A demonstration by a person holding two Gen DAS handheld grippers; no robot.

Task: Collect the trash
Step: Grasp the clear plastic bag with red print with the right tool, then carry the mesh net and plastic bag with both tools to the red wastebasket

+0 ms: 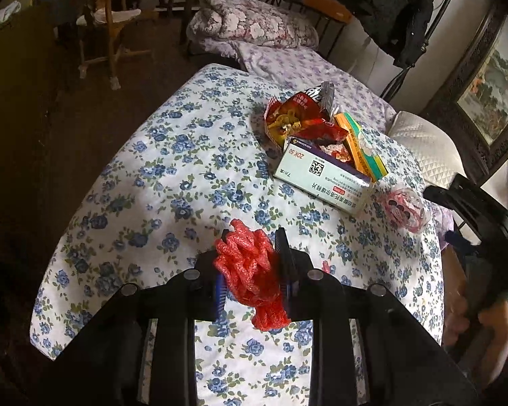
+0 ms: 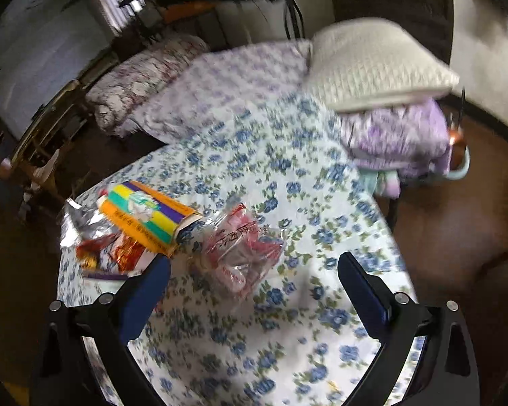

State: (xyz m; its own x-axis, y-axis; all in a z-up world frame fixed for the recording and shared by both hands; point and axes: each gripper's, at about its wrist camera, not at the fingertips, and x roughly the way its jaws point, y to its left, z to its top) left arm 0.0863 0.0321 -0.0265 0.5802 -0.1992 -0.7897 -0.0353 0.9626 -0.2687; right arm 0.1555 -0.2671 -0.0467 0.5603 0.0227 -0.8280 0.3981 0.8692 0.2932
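Observation:
My left gripper [image 1: 253, 237] is shut on a red foam net [image 1: 250, 270] and holds it above the blue-flowered bedspread [image 1: 172, 182]. Further off lie a red snack bag [image 1: 298, 118], a white medicine box [image 1: 321, 176], an orange-green box [image 1: 362, 145] and a clear wrapper with red print [image 1: 404, 209]. My right gripper [image 2: 254, 264] is open and empty, just short of the clear wrapper [image 2: 244, 250]. The orange-green box [image 2: 145, 216] and the snack bag [image 2: 111, 250] lie to its left. The right gripper's body shows at the left wrist view's right edge.
A white quilted pillow [image 2: 376, 64] lies on folded purple bedding [image 2: 403, 135] at the bed's far right. A folded flowered quilt [image 1: 250, 23] lies beyond the bed. A wooden chair [image 1: 108, 20] stands on the dark floor at the left.

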